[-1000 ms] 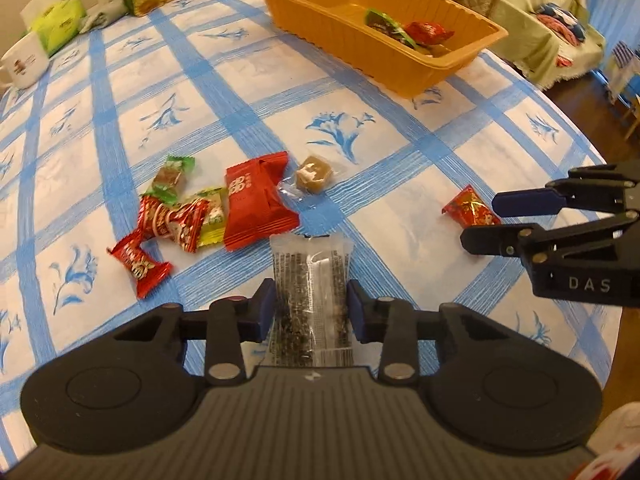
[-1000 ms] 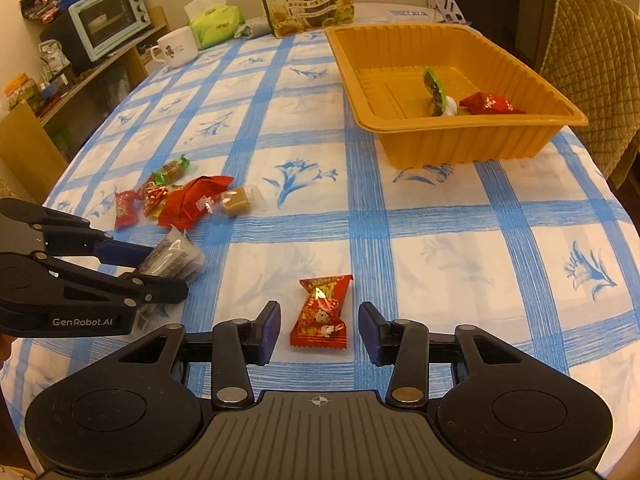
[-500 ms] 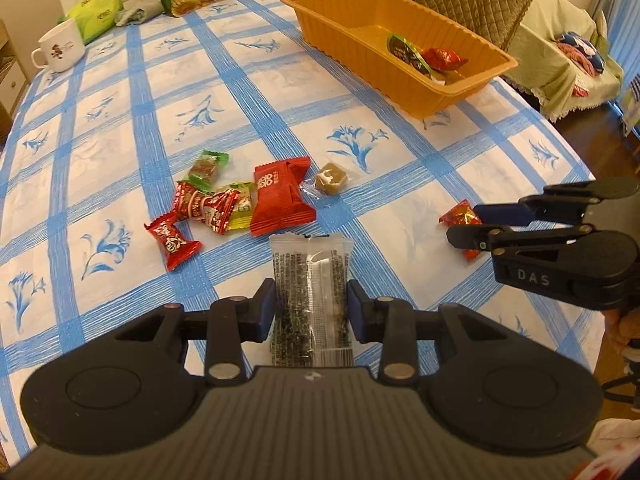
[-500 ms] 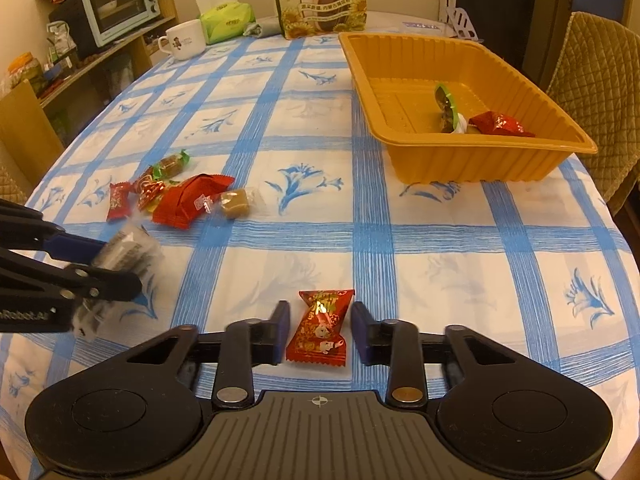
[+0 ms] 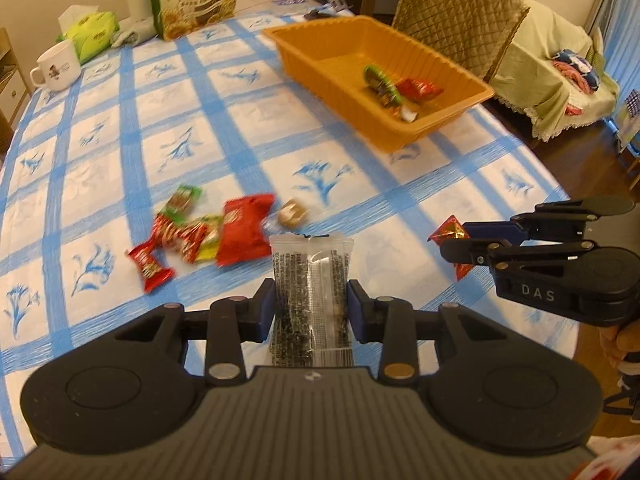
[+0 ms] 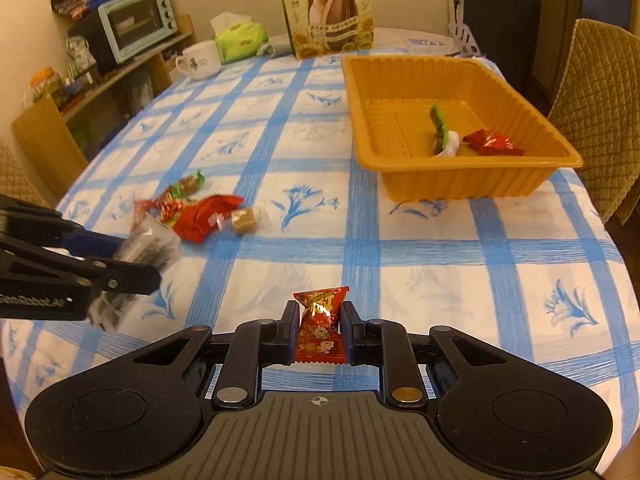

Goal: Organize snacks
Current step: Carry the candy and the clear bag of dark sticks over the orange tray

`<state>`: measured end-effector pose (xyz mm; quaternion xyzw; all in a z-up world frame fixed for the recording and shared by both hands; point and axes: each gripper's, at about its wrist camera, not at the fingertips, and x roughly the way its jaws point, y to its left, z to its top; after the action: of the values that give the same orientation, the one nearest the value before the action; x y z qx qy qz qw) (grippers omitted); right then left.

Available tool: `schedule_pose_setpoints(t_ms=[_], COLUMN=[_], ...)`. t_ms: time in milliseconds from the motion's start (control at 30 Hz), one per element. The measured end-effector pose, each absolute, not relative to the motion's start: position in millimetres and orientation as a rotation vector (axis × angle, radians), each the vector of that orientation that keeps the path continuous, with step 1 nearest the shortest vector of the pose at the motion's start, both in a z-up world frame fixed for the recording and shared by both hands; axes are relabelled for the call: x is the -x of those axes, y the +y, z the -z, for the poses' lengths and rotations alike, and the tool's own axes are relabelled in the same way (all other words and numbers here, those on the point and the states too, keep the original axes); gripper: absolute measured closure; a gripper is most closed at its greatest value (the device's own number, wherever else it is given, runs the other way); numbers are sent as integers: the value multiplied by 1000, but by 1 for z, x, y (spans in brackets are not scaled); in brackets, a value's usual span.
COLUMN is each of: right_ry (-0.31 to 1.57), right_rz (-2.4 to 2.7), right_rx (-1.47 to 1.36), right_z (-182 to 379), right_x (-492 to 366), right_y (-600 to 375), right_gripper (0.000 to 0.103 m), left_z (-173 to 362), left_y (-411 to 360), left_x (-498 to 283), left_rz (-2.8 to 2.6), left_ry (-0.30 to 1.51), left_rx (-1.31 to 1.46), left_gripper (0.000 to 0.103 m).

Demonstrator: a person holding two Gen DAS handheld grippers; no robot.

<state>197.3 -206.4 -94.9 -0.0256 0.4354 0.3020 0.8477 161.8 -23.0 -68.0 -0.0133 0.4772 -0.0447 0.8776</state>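
My left gripper is shut on a clear packet with dark print and holds it above the table. My right gripper is shut on a small red candy, lifted off the cloth; it also shows in the left wrist view. The orange tray stands far right with a green and a red snack inside. A pile of loose snacks lies on the table left of centre, with a large red packet and a brown candy.
The blue-checked tablecloth covers the table. At the far end stand a sunflower-seed box, a green tissue pack and a white mug. A quilted chair stands right of the tray.
My right gripper has closed on the red candy and lifted it. My left gripper has risen higher with the clear packet. Both views now look further across the table.
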Motion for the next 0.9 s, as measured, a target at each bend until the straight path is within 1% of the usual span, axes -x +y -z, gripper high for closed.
schedule_pose_setpoints(t_ms=[367,633,900], right_ry=[867,814,767], right_rz=[-642,-646,-679], right_rx=[-19,-34,-36], right_z=[60,42,35], right_x=[-227,-271,-328], right_y=[-260,-290,-295], right_gripper=[81,81,81], left_z=[41,28,18], left_y=[-70,-97,-104], left_x=[-202,-253,-305], left_rz=[157,143,61], left_ry=[929,891,852], left_rx=[100,159,200], left_gripper=[69,69,69])
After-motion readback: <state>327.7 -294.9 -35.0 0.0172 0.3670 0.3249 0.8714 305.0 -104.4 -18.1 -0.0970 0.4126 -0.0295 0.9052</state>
